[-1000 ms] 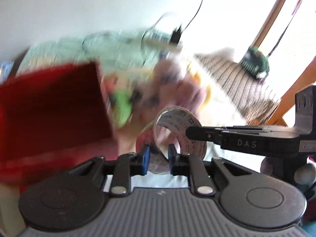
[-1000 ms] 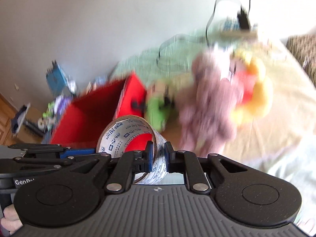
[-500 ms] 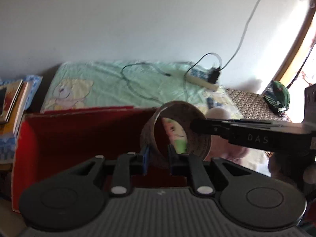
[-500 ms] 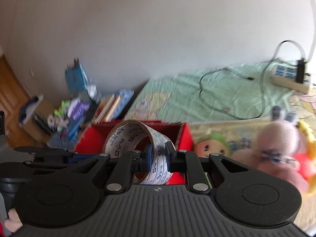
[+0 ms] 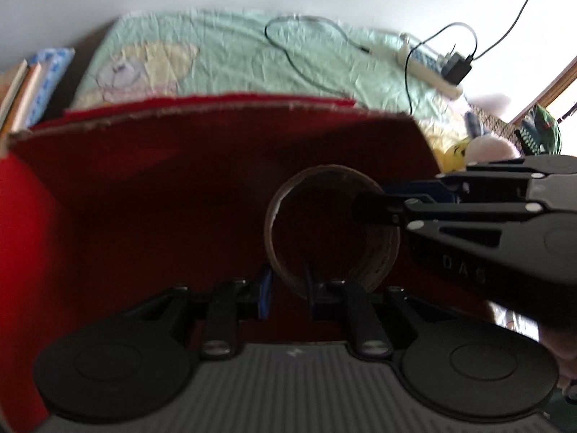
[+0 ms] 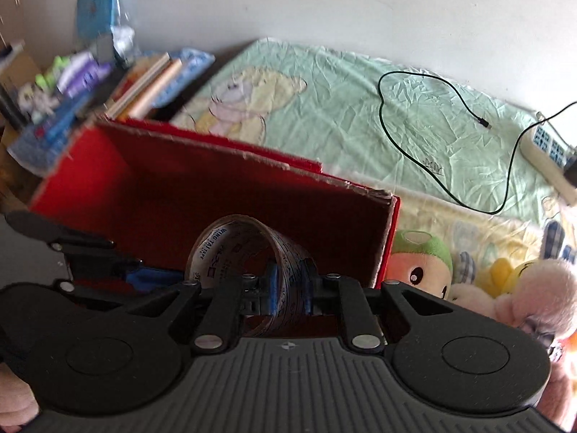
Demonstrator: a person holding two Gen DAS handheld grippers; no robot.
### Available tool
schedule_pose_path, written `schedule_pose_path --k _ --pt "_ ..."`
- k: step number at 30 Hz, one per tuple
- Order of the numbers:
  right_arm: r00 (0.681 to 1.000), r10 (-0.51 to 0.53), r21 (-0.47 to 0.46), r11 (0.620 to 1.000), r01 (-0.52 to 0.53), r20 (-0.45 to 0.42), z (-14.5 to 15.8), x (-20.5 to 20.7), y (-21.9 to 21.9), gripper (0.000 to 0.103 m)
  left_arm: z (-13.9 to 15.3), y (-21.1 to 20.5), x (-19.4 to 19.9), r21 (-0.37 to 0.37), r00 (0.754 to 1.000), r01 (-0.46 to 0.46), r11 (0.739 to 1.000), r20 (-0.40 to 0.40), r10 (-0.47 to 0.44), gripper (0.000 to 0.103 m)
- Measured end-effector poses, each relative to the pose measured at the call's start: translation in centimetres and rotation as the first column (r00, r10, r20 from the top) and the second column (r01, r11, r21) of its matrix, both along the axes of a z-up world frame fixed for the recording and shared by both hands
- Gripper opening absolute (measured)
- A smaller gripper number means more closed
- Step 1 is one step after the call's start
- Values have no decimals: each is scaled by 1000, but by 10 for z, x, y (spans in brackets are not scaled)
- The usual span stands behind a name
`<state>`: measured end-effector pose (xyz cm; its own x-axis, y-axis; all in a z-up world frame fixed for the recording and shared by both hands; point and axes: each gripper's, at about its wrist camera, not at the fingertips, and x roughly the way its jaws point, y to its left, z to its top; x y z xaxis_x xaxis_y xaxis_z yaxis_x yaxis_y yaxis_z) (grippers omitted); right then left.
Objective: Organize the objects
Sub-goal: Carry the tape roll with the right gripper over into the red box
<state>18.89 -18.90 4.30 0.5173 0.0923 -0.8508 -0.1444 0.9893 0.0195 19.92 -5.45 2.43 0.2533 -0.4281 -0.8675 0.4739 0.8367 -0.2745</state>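
Note:
A roll of clear printed tape [image 6: 230, 241] hangs over the dark inside of an open red cardboard box [image 6: 216, 195]. Both grippers hold it. In the right wrist view my right gripper [image 6: 289, 290] is shut on the roll's right wall, while the left gripper [image 6: 137, 270] comes in from the left. In the left wrist view the tape roll [image 5: 378, 256] shows end-on, my left gripper [image 5: 288, 294] clamps its lower left wall, and the right gripper [image 5: 378, 200] pinches its right side. The red box [image 5: 162, 187] fills that view behind the roll.
Plush toys lie right of the box: a green-capped one [image 6: 422, 263] and a pink one [image 6: 533, 288]. A pale green blanket [image 6: 342, 108] with a black cable [image 6: 382, 108] and a power strip [image 6: 548, 151] lies behind. Books [image 6: 151, 83] and clutter stand at the far left.
Both grippers have carried the tape roll left from above the plush toys to above the red box, then lower toward its inside. Both grips are unchanged.

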Motion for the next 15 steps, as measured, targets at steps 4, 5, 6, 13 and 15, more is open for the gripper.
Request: schedule_pose_path --k 4,5,6,13,15 --pt "1000 -24 -36 999 24 6 -2 5 3 14 -10 -4 11 2 999 6 1000 -46 -6 13" --pt "999 -37 -46 998 38 18 -1 5 2 15 -12 -6 12 1 998 8 1000 -61 -8 14" --pt "998 -51 -55 997 53 31 0 6 0 16 -14 -7 14 -9 998 7 1000 -63 -8 13" --pt "993 -107 31 994 105 50 12 -1 -14 20 -6 -13 7 5 999 45 999 -5 -45 13" --pt "993 -120 116 986 118 16 15 -5 -19 20 2 -3 2 2 998 50 999 50 -50 13"
